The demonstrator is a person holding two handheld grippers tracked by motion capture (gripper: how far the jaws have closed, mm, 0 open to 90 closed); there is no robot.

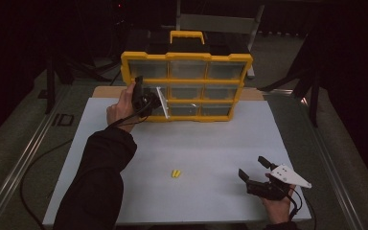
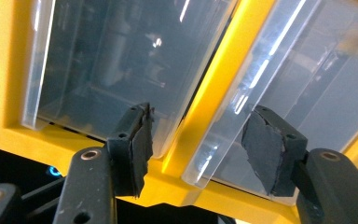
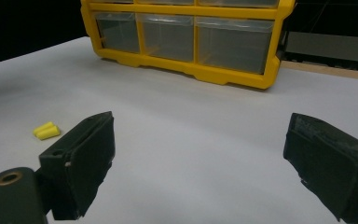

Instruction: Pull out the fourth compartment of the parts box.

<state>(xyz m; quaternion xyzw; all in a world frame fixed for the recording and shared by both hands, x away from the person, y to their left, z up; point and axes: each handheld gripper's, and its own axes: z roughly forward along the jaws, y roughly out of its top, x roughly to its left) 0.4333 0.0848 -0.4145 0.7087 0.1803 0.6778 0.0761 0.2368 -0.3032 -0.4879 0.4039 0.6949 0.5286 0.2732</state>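
The step in hand looks like the opening of a clear drawer [image 1: 162, 101] in the yellow organizer [image 1: 187, 86], which stands at the 12 o'clock side of the white board [image 1: 182, 153]. The left gripper [image 1: 146, 99] is at the left column of the organizer, and the drawer there is pulled out and tilted; its transparent front sticks out toward the person. In the left gripper view the two jaws stand apart — one pad [image 2: 137, 147] lies just before the lower lip of one drawer, the other pad [image 2: 263, 149] is over the front of the neighbour drawer, with the yellow divider [image 2: 205, 112] between them. I cannot see that the pads press on anything, so I judge the grip as not yet made.

To do this well, the left gripper should be centred on one drawer lip only, not across the divider, and should close on the lip before it pulls. The pull should go straight along the drawer's rails, slowly, because clear plastic is slippery and the drawer can tip.

The right gripper [image 1: 261, 175] waits at 4 o'clock on the board with its jaws wide apart and nothing between them. The two yellow earplugs [image 1: 176, 173] lie side by side near 6 o'clock, well apart from both grippers — probably they go into the drawer next.
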